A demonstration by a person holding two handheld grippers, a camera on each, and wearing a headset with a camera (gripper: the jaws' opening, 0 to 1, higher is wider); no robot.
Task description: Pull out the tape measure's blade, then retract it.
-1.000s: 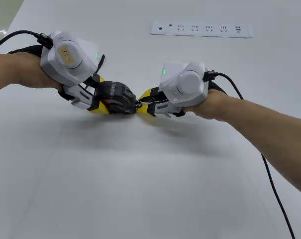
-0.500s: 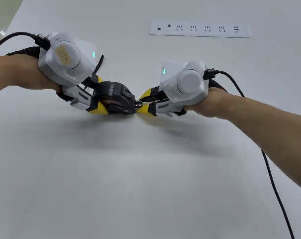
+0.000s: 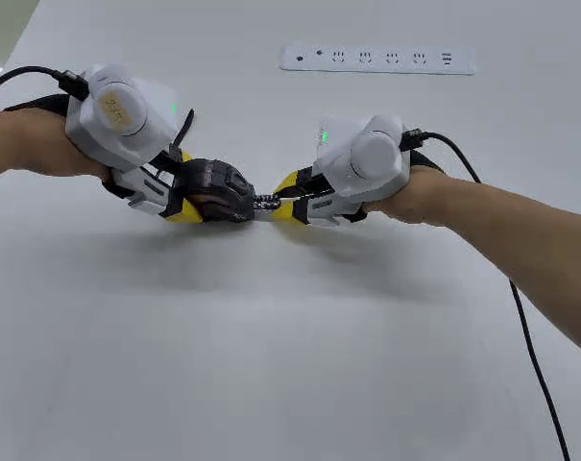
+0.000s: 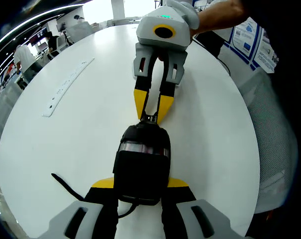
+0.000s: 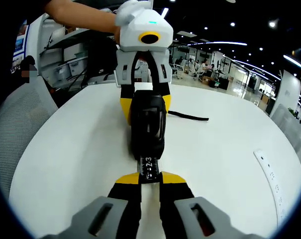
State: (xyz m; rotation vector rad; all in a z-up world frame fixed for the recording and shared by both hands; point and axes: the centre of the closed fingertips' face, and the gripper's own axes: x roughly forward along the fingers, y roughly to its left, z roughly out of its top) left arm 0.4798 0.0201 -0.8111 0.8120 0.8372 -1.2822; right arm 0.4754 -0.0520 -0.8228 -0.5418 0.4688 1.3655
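A black tape measure [image 3: 216, 189] sits just above the white table, held at its sides by my left gripper [image 3: 186, 197], which is shut on its case [image 4: 142, 162]. My right gripper [image 3: 288, 204] faces it from the right, shut on the tip of the blade [image 5: 148, 169]. A short length of blade with printed numbers shows between the case [image 5: 148, 122] and my right gripper's yellow fingertips [image 5: 174, 178]. In the left gripper view, my right gripper [image 4: 152, 107] pinches the blade's hook right at the case's mouth.
A white power strip [image 3: 377, 59] lies at the table's far side, also in the left gripper view [image 4: 65, 86]. Black cables trail from both grippers; one runs along the right forearm [image 3: 532, 355]. The tape's wrist strap [image 5: 187, 116] lies on the table.
The two grippers have drawn slightly apart, and a short piece of blade now shows between the case and my right gripper. The head camera has shifted a little.
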